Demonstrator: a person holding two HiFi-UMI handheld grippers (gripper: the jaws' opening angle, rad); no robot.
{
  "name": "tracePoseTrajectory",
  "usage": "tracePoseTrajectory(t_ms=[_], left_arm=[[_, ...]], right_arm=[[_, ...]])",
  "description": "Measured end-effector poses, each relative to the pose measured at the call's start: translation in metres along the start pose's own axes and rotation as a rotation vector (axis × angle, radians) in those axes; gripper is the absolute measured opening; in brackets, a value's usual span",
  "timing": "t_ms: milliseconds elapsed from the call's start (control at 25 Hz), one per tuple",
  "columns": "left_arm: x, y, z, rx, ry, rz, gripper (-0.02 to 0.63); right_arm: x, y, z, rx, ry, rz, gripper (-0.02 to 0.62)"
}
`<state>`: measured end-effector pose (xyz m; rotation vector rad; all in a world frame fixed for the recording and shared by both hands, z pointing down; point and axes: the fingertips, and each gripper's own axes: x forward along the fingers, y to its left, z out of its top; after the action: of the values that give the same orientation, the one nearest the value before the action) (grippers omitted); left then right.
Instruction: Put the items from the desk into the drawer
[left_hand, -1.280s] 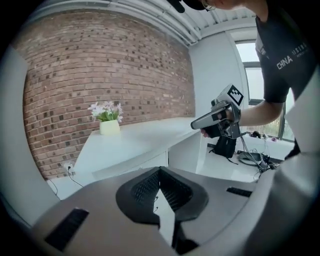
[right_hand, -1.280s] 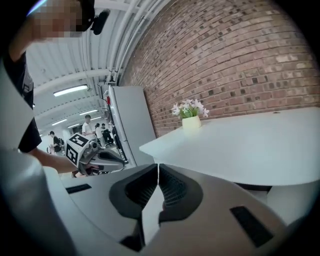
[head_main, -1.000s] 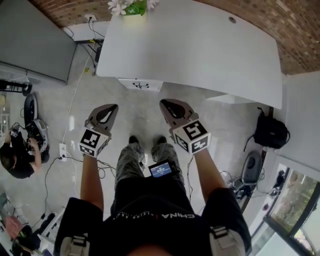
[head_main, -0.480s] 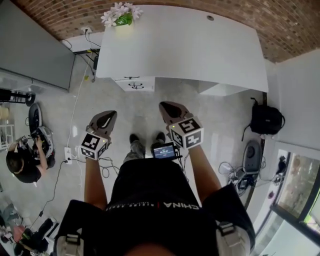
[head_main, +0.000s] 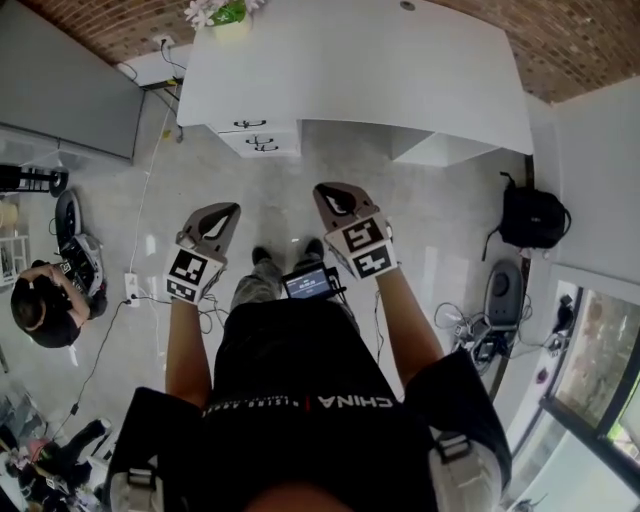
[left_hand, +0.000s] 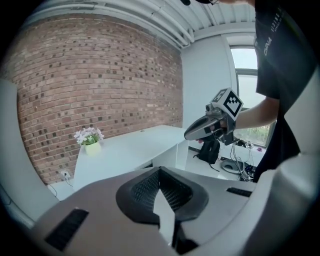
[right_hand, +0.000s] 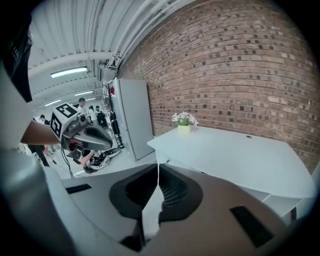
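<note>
While it hangs in the air well short of the furniture ahead, the grey two-jaw left gripper (head_main: 224, 216) has its jaws pressed together on nothing. The small pale-green pot of white flowers (head_main: 222, 14) stands at the far left corner of the white curved-top desk (head_main: 400, 80), above the closed white drawer unit (head_main: 255, 138). The matching right gripper (head_main: 334, 198) is likewise closed and empty.
</note>
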<state>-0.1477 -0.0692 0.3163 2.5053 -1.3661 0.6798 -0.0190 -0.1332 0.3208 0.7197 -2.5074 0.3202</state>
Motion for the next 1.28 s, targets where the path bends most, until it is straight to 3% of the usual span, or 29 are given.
tracePoseTrajectory(t_ms=[200,480,1000,1280], left_arm=[[-0.025,-0.017,-0.017,-0.015,0.020,0.002,0.011],[-0.067,-0.053,-0.021,0.062,-0.012,-0.026,0.012],[-0.214,-0.153,-0.094,0.042,-0.080,-0.035,0.012],[-0.263,-0.201,-0.105,0.076,-0.102,-0.039,0.012]], right_arm=[[-0.013,0.016,-0.010,-0.024,-0.003,-0.018,0.021],[-0.055,0.054,-0.027,0.010,-0.018,-0.079,0.021],[-0.121,0.236,-0.103,-0.087,0.039,-0.120,0.021],[-0.179,0.286,-0.132,-0.057,0.047,-0.157,0.021]])
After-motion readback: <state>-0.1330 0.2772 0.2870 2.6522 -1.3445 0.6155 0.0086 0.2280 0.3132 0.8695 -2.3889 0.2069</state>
